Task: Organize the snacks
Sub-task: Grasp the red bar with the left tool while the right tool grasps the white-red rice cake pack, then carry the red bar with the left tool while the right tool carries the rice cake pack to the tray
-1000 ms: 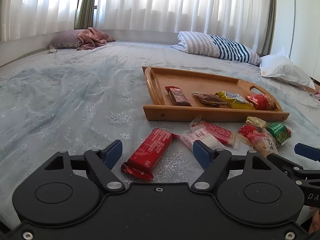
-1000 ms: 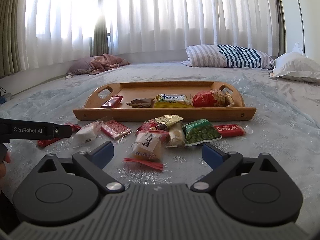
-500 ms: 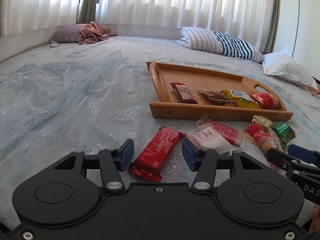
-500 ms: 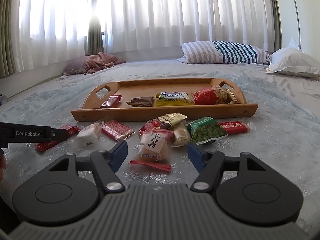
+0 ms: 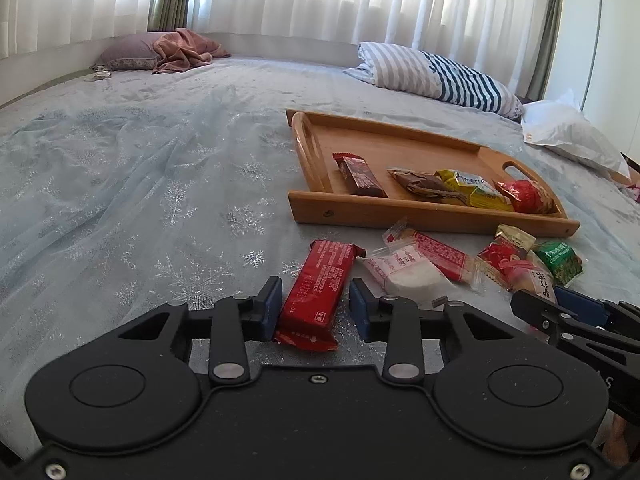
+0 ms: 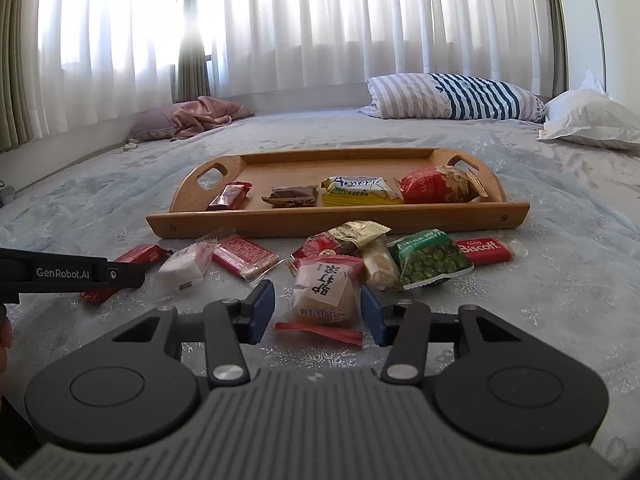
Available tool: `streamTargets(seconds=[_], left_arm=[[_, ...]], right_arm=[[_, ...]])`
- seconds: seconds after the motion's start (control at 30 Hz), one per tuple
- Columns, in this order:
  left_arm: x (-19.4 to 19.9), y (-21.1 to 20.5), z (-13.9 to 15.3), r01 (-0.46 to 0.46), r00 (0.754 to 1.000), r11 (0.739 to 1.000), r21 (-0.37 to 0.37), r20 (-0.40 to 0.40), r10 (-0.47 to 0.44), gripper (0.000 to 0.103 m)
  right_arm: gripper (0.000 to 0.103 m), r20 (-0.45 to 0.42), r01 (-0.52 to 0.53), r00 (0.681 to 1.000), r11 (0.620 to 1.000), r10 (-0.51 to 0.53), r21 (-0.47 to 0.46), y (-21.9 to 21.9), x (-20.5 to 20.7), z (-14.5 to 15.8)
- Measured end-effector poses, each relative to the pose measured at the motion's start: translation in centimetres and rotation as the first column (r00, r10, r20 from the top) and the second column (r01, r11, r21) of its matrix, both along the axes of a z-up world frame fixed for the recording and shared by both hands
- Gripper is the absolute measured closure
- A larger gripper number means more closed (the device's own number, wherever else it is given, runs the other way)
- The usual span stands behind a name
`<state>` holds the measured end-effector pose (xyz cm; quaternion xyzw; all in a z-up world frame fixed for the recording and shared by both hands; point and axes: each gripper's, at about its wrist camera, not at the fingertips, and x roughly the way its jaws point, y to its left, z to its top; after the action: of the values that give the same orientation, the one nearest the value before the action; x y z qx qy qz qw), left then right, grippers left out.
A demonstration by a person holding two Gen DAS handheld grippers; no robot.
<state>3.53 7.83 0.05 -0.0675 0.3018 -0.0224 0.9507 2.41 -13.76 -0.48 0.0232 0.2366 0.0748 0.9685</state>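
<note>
A wooden tray [image 5: 400,212] [image 6: 336,220] lies on the bed with several snack packets in it. More packets lie on the bedspread in front of it. My left gripper [image 5: 315,312] is open with its fingers on either side of a long red bar [image 5: 320,284], which also shows in the right wrist view [image 6: 136,258]; the left finger touches the bar, the right stands apart. My right gripper [image 6: 318,312] is open around a cream packet with red ends [image 6: 322,296]. A white packet [image 5: 408,272], a green pea packet [image 6: 428,258] and a red Biscoff [image 6: 484,250] lie nearby.
A striped pillow [image 6: 456,96] and a white pillow [image 6: 592,124] lie behind the tray to the right. A pink blanket on a cushion [image 5: 176,50] lies far left by the curtains. The pale blue bedspread [image 5: 140,200] stretches to the left.
Both grippers have moved forward and down and narrowed their jaws. The red bar now sits between the left fingers, and the cream packet between the right fingers.
</note>
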Motion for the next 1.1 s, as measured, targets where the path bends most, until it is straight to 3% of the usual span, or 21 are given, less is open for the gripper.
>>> streamTargets(seconds=[0.3,0.47,0.9,0.97,1.1], left_arm=[[-0.5,0.1,1.3,0.043,0.999,0.998,-0.054,-0.003,-0.043,0.071],[-0.1,-0.2,1.1,0.047,0.999,0.998,-0.029,-0.017,-0.048,0.071],[0.8,-0.9,0.3,0.03,0.998,1.0,-0.002,-0.048,-0.03,0.072],[0.8,-1.0,0.4,0.023,0.998,1.0,0.003,-0.051,-0.023,0.079],[0.8,-0.7,0.7,0.01,0.998,1.0,-0.027,-0.058,-0.011,0.08]], right_arm=[[0.053,0.002,-0.002,1.0,1.0,0.002,-0.003,0.2,0.3,0.1],[0.06,-0.005,0.004,1.0,1.0,-0.004,-0.005,0.1,0.5,0.1],[0.061,-0.013,-0.004,1.0,1.0,0.003,-0.019,0.5,1.0,-0.1],[0.061,-0.019,-0.005,1.0,1.0,0.004,-0.031,0.7,1.2,-0.2],[0.066,-0.029,-0.005,1.0,0.999,0.004,-0.047,1.0,1.3,-0.1]])
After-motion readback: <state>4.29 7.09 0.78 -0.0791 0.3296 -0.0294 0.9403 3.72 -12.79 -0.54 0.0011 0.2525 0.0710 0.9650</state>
